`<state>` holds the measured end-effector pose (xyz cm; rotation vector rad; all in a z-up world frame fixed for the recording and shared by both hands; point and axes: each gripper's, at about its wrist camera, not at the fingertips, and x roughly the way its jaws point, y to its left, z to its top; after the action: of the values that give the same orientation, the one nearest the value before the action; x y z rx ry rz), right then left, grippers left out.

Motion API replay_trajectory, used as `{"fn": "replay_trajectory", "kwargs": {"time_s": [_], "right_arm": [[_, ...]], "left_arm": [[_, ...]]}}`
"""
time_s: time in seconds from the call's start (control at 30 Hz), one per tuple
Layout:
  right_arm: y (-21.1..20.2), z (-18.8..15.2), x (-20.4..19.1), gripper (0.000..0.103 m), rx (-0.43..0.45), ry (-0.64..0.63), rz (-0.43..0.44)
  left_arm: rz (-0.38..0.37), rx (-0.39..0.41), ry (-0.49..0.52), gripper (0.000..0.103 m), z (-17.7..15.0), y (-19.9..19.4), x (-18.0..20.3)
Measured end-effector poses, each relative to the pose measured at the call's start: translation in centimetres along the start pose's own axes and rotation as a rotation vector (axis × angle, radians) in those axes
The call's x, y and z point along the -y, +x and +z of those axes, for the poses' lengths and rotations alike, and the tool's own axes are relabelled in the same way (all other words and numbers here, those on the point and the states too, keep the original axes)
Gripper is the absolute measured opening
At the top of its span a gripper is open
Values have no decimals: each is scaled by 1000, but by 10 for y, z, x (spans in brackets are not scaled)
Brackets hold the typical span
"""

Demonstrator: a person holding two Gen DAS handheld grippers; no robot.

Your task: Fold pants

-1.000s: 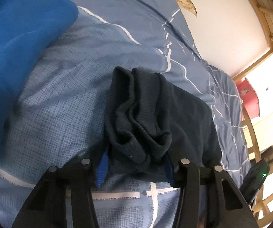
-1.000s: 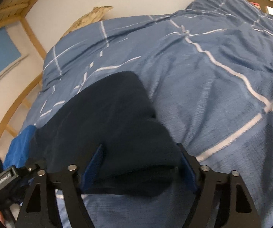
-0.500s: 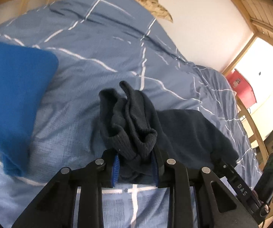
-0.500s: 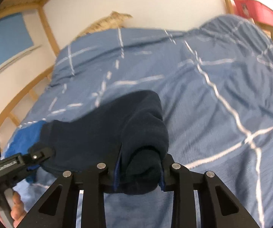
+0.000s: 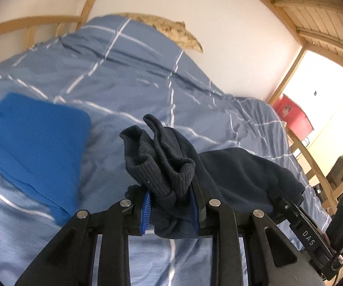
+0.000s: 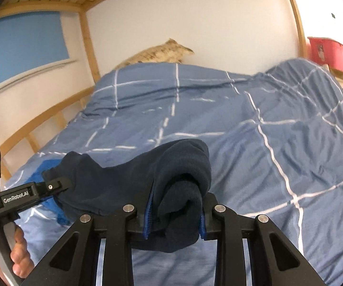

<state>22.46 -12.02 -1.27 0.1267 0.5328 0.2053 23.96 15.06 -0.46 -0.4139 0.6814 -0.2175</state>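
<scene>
Dark navy knit fills the nearest part of both my views: the pants (image 5: 171, 166) are bunched between the blue pads of each tool. My left gripper (image 5: 171, 212) is clamped on the ribbed cuff end, the ribbing puckered up above the pads. My right gripper (image 6: 174, 217) is pinched on a thick rolled fold of the same pants (image 6: 128, 178), which sag between the two tools, lifted clear of the bed. From the right wrist I see the person's hand (image 6: 11, 252) around the left tool's handle at the lower left. Beyond the cloth lies the blue checked duvet (image 5: 128, 71) with its white lines, rumpled toward the far right side. A bright blue folded cloth (image 5: 33, 147) rests on the duvet near the bed's left edge. Farther off, a tan mottled pillow (image 6: 157, 53) leans against the white wall at the bed's far edge, and a red bin (image 6: 331, 52) stands past the far right corner, beside the wooden bed frame (image 6: 90, 47).
</scene>
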Motion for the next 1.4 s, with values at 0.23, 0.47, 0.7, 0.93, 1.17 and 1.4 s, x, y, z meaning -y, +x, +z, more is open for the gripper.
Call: {"fn": "replay_trajectory", "kwargs": {"time_s": [0.23, 0.47, 0.7, 0.93, 1.17, 1.4], "right_arm": [[-7, 25, -59, 30, 75, -38, 45], [22, 51, -132, 30, 110, -56, 138], [78, 55, -204, 30, 95, -95, 204], [129, 17, -245, 30, 0, -87, 248], [133, -32, -248, 32, -84, -72, 223], [127, -60, -243, 45, -178, -29, 182]], "left_arm": [[53, 86, 71, 27, 46, -46, -30], [149, 149, 114, 27, 88, -73, -91], [213, 185, 101, 27, 111, -73, -164], [265, 123, 87, 27, 97, -53, -227], [298, 33, 68, 28, 68, -51, -243], [371, -6, 53, 46, 53, -65, -241]]}}
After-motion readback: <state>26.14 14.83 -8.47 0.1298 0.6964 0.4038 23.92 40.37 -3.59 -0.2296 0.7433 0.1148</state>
